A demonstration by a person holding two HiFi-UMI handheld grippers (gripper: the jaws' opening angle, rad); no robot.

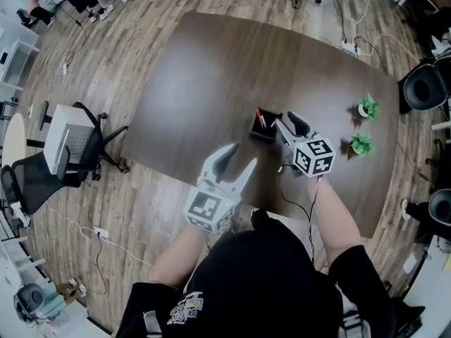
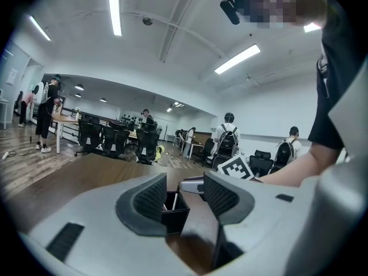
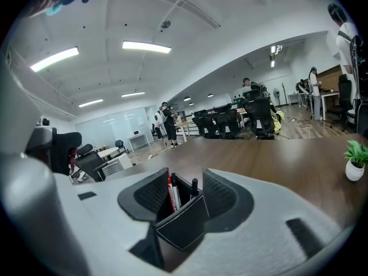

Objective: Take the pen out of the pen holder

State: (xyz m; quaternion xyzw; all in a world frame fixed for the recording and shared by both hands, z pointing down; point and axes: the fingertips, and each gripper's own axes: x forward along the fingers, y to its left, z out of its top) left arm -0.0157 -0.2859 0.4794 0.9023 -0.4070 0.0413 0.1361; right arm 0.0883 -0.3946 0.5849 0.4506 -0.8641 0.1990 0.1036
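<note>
The red-and-white pen [image 3: 171, 193] stands upright beside a black pen [image 3: 194, 186] in the square black stitched pen holder [image 3: 181, 223] on the dark wood-grain table [image 1: 204, 76]. The right gripper [image 3: 184, 195], on an outstretched forearm, points at the holder. Its ribbed grey jaws stand apart, clamping nothing. The left gripper [image 2: 183, 197] hangs nearer the body, jaws wide and empty.

On the big brown table [image 1: 211, 69], a little green plant [image 1: 368, 107] near another plant [image 1: 361, 144]. Beside the table, a chair [image 1: 70, 143] on wood floor [image 1: 141, 210].
</note>
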